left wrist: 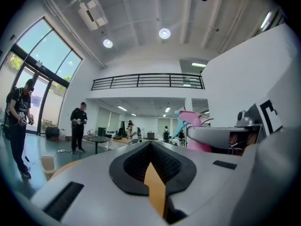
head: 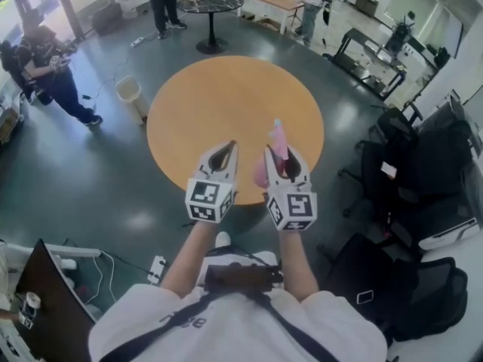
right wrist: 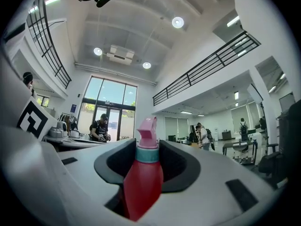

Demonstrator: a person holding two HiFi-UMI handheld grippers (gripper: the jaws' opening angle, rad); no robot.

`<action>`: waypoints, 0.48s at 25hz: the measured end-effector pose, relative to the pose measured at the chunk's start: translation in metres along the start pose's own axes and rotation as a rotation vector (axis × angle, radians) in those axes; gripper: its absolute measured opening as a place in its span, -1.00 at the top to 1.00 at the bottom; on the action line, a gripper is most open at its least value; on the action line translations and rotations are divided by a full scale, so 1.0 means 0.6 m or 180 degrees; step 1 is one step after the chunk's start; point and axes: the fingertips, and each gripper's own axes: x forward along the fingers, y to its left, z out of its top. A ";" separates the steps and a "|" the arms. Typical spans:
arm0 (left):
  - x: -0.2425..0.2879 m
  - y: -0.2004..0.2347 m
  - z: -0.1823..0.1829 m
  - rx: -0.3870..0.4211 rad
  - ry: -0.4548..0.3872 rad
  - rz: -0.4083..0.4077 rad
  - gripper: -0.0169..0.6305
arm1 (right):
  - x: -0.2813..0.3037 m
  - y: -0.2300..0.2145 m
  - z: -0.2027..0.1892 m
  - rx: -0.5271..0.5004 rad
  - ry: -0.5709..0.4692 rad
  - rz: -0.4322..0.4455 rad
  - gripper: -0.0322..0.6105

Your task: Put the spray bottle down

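Note:
A pink spray bottle (head: pixel 278 136) with a teal collar stands upright between the jaws of my right gripper (head: pixel 281 155), which is shut on its body. In the right gripper view the bottle (right wrist: pixel 143 173) fills the middle of that gripper (right wrist: pixel 146 147), nozzle up. My left gripper (head: pixel 232 145) hovers just to its left, fingertips together and nothing held; in its own view it (left wrist: pixel 150 145) is shut, with the bottle (left wrist: pixel 193 119) visible off to the right. Both grippers point level over the near edge of the round orange table (head: pixel 226 104).
A small dark round table (head: pixel 211 6) stands beyond the orange one, with a pale bin (head: pixel 130 90) on the floor to the left. Black office chairs (head: pixel 423 164) crowd the right side. People stand at the far left and at the back. A power strip (head: pixel 156 268) lies on the floor.

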 end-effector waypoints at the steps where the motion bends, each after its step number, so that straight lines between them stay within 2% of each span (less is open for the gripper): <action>1: 0.007 0.017 0.002 0.0004 -0.0001 0.0012 0.91 | 0.016 0.007 0.002 -0.0006 -0.0003 0.0003 0.35; 6: 0.033 0.076 -0.010 0.0005 0.0047 0.0053 0.91 | 0.069 0.032 -0.015 -0.0033 0.0042 0.0060 0.35; 12: 0.065 0.096 -0.039 -0.0055 0.0059 -0.0003 0.91 | 0.110 0.028 -0.061 -0.0029 0.0216 0.0027 0.35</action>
